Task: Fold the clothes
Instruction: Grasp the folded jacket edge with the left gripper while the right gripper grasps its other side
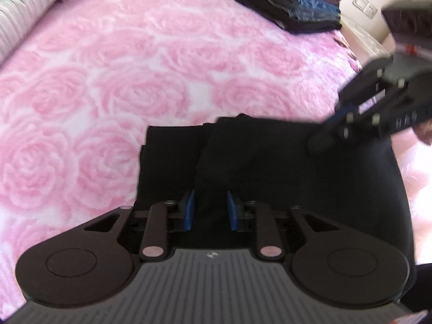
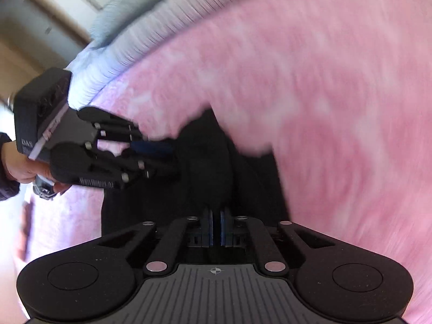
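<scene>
Closest in, the left gripper [image 1: 210,210] sits over a black garment [image 1: 270,167], its blue pads parted with dark cloth lying between them; whether the pads actually press on that cloth cannot be told. The garment spreads ahead of and to the right of this tool across a pink rose-patterned blanket [image 1: 108,81]; its far edge shows two folded flaps side by side. To the tool's right and a little ahead, the right gripper [image 1: 318,140] comes in at a slant with its tip down on the garment's far right part; in its own view the right gripper [image 2: 216,226] has its jaws drawn nearly together, and a fold of the black garment [image 2: 210,167] rises just ahead of them, though any cloth pinched between them is hidden. Left of that tool, a hand [image 2: 21,162] holds the left gripper [image 2: 167,156]. Far ahead of the left tool and to its right, a stack of dark folded clothes [image 1: 291,2] rests on the blanket; far left, a pale ribbed pillow [image 1: 21,21].
</scene>
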